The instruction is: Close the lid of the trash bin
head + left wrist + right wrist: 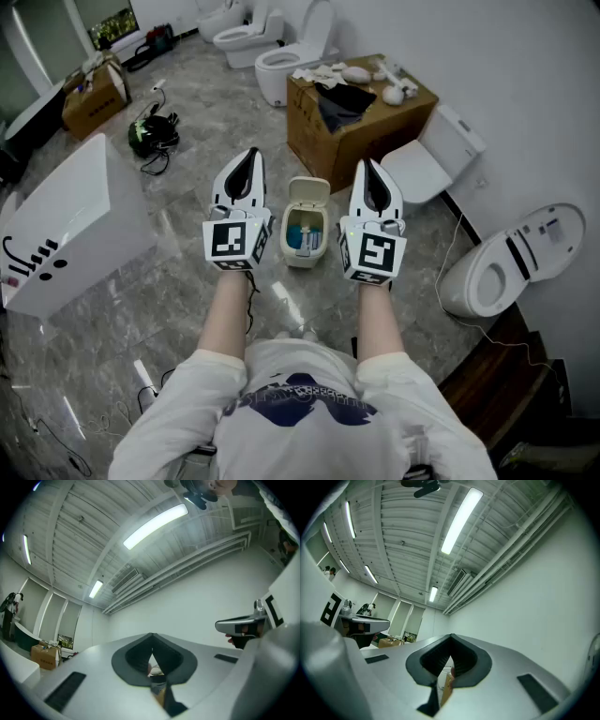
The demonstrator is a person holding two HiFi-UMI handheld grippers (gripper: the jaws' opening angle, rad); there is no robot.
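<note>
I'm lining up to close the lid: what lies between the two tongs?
In the head view, the small cream plastic trash bin, its lid open, shows on the grey floor between the left tongs and the right tongs.

The cream trash bin [302,260] shows blue inside. The left gripper [249,155] and right gripper [366,165] are white with black-and-white markers. The floor [187,300] is veined grey.

Head view: overhead, steeply down. Gripper views: tilted ceilingward; left sees right gripper [222,626], right sees left gripper [384,620].
</note>
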